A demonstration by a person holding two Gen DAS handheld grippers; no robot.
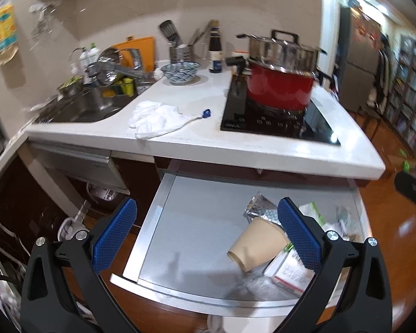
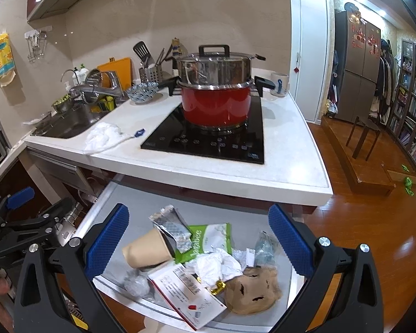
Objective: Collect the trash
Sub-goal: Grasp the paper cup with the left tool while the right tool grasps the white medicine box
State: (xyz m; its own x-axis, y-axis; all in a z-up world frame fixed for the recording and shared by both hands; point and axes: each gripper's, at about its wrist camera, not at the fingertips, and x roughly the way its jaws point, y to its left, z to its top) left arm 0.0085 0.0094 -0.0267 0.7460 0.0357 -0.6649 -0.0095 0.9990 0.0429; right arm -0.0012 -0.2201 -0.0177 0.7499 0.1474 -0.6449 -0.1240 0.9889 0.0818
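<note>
1. The white countertop (image 2: 180, 172) carries one black cooktop (image 2: 208, 141) with one red pot (image 2: 215, 108) under a steel steamer, one white cloth (image 2: 104, 136) near its front edge, and one patterned bowl (image 2: 141, 92) toward the back
2. Below the front edge, one pulled-out drawer (image 1: 180, 222) holds the trash along its right side
3. Only the right wrist view shows the full heap: one red-edged white carton (image 2: 188, 297), one torn brown paper bag (image 2: 252, 291), one green packet (image 2: 208, 238), one crumpled tissue (image 2: 216, 263); both views show one paper cup (image 1: 256, 245) lying on its side and one foil wrapper (image 1: 259, 206)
4. The right gripper (image 2: 199, 236) hangs over the heap, fingers spread wide, holding nothing
5. The left gripper (image 1: 208, 233) hovers above the drawer's left half, likewise spread and empty
</note>
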